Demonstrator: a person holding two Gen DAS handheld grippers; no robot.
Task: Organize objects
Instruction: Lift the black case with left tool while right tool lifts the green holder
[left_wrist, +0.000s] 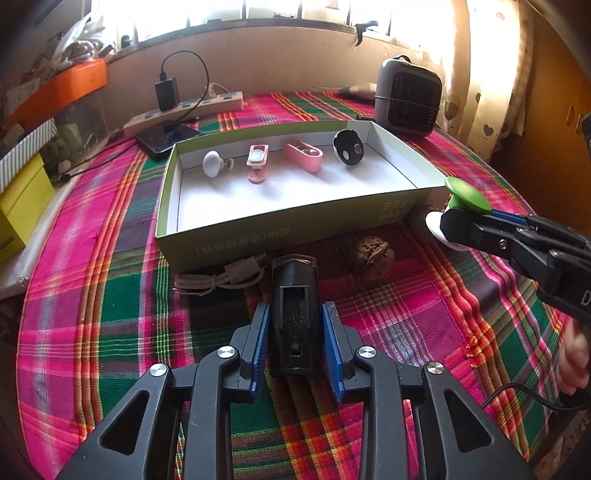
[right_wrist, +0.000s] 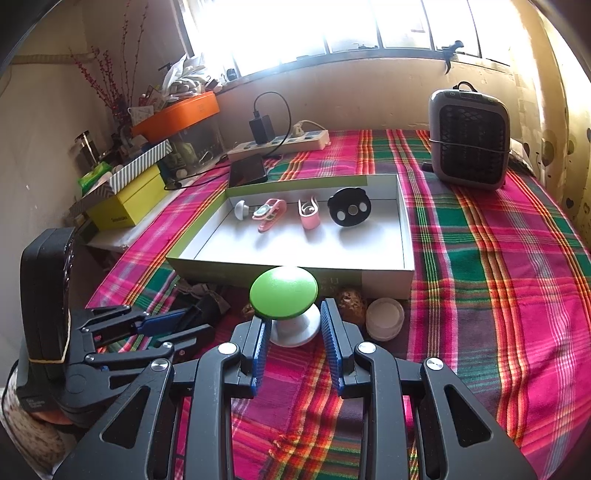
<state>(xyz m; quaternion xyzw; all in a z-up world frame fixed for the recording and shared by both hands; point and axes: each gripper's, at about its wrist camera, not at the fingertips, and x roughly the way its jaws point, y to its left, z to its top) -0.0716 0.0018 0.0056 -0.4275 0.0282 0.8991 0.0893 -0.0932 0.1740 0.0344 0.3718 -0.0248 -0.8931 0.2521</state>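
Now your left gripper (left_wrist: 295, 336) stands low over the plaid tablecloth (left_wrist: 92, 295) with its blue pads on both sides of a black rectangular device (left_wrist: 294, 314). A narrow gap shows between each pad and the device, so the jaws are around it but not pressed on it. The device lies lengthwise between the fingers, its far end near the front wall of the open box (left_wrist: 295, 225).

Your right gripper (right_wrist: 295, 332) has a green and white knob-shaped object (right_wrist: 284, 295) between its fingers. From the right wrist view a gap shows beside the white base on the right side, while in the left wrist view the fingertips seem to close on it, so I cannot tell if it is really held. This object is just in front of the box, near its right front corner, with the green cap tilted toward the box.

Inside the box four things stand in a row along the far wall: a white knob (left_wrist: 212, 162), a pink clip (left_wrist: 257, 162), a pink case (left_wrist: 304, 155) and a black round piece (left_wrist: 347, 147). On the cloth before the box lie a coiled cable (left_wrist: 221, 280), a walnut (left_wrist: 373, 254) and a small white lid (right_wrist: 384, 317). Behind the box you see a phone (left_wrist: 166, 136), a power strip (left_wrist: 184, 110) and a small heater (left_wrist: 408, 96).
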